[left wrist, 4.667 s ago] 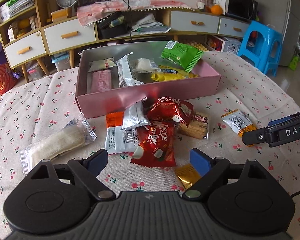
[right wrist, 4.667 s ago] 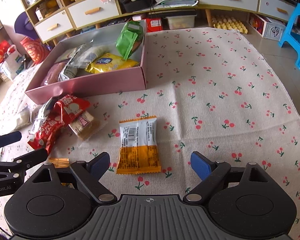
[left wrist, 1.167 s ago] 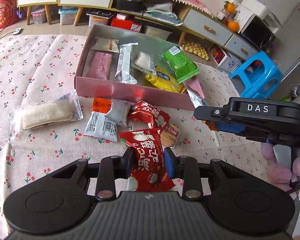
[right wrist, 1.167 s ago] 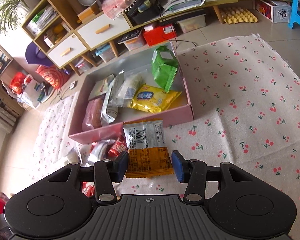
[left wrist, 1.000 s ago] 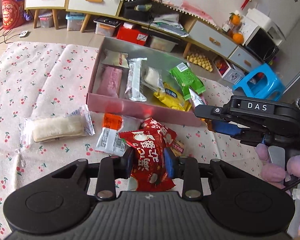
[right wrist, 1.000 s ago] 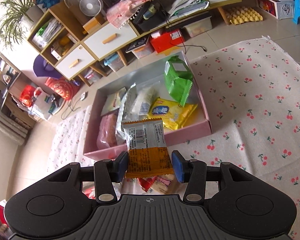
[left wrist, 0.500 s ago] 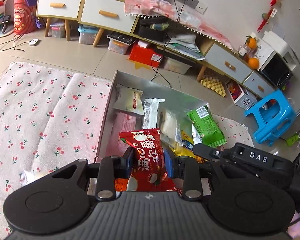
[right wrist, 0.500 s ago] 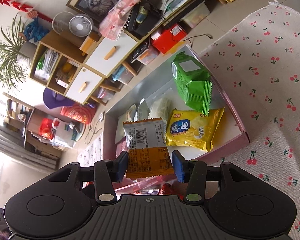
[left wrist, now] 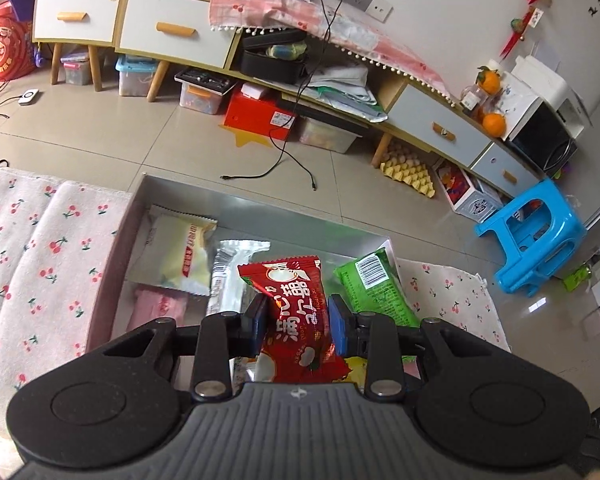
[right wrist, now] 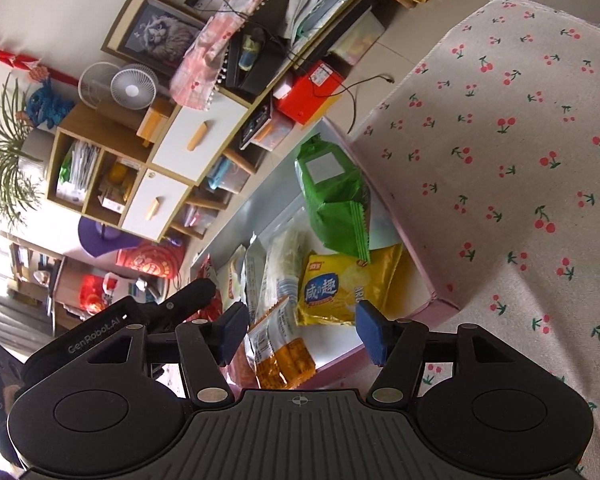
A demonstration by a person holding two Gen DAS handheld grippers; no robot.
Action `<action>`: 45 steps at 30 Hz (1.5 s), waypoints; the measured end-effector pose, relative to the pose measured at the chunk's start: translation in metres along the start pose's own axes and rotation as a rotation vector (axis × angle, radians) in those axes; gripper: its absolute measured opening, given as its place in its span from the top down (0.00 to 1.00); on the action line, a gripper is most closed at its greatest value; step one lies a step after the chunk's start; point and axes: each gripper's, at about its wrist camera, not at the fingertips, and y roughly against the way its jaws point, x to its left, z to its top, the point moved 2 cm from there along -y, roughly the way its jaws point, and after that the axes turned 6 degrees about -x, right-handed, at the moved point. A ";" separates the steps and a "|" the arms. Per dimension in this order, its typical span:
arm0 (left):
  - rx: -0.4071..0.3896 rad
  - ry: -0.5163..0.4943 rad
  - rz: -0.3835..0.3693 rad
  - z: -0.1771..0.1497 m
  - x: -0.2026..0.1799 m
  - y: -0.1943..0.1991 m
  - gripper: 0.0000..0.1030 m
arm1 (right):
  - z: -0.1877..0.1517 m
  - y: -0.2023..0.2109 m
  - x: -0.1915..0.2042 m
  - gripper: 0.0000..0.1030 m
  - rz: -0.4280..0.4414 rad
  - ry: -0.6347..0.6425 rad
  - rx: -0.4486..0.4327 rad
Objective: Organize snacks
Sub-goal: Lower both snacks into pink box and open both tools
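Note:
My left gripper [left wrist: 298, 322] is shut on a red snack packet [left wrist: 296, 312] and holds it above the pink box [left wrist: 112, 256]. In the box lie a cream packet [left wrist: 180, 252], a clear white packet [left wrist: 232, 276], a pink packet [left wrist: 156, 308] and a green packet [left wrist: 376, 292]. My right gripper [right wrist: 300, 330] is open above the box's near right corner [right wrist: 428, 280]. The orange and white packet [right wrist: 282, 346] lies loose in the box below it, beside a yellow chip bag [right wrist: 336, 284] and the green packet [right wrist: 332, 196]. The left gripper's body [right wrist: 140, 316] shows at the left.
The box sits on a cherry-print cloth [right wrist: 520, 160]. Behind it are bare floor with a loose cable [left wrist: 276, 160], low drawer cabinets [left wrist: 164, 32], storage bins and a blue plastic stool [left wrist: 536, 236] at the right.
My right gripper has opened and the orange and white packet has dropped into the box. My left gripper has carried the red packet further forward over the box.

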 end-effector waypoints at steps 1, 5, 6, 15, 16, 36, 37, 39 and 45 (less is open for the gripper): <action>0.002 0.001 -0.008 0.001 -0.002 -0.004 0.71 | 0.001 0.000 -0.002 0.39 -0.003 -0.006 0.000; 0.003 -0.022 -0.018 0.003 -0.013 -0.018 0.71 | 0.005 0.001 -0.007 0.39 -0.020 -0.007 -0.005; 0.004 -0.033 -0.018 0.004 -0.015 -0.021 0.71 | 0.006 0.002 -0.009 0.39 -0.022 -0.008 -0.006; -0.018 -0.071 -0.016 0.001 -0.018 -0.021 0.42 | 0.014 0.005 -0.015 0.36 -0.024 -0.030 -0.012; -0.017 -0.075 -0.013 0.001 -0.018 -0.019 0.42 | 0.015 0.006 -0.015 0.34 -0.023 -0.032 -0.015; -0.031 -0.080 0.054 -0.022 0.006 0.053 0.16 | 0.018 0.063 0.011 0.24 0.015 0.153 -0.054; -0.035 -0.077 0.059 -0.024 0.007 0.059 0.15 | 0.016 0.068 0.012 0.23 0.015 0.173 -0.058; -0.041 -0.074 0.071 -0.029 0.012 0.067 0.12 | 0.013 0.074 0.015 0.20 0.007 0.212 -0.068; -0.049 -0.087 0.127 -0.045 0.020 0.083 0.06 | 0.001 0.088 0.017 0.19 -0.016 0.325 -0.064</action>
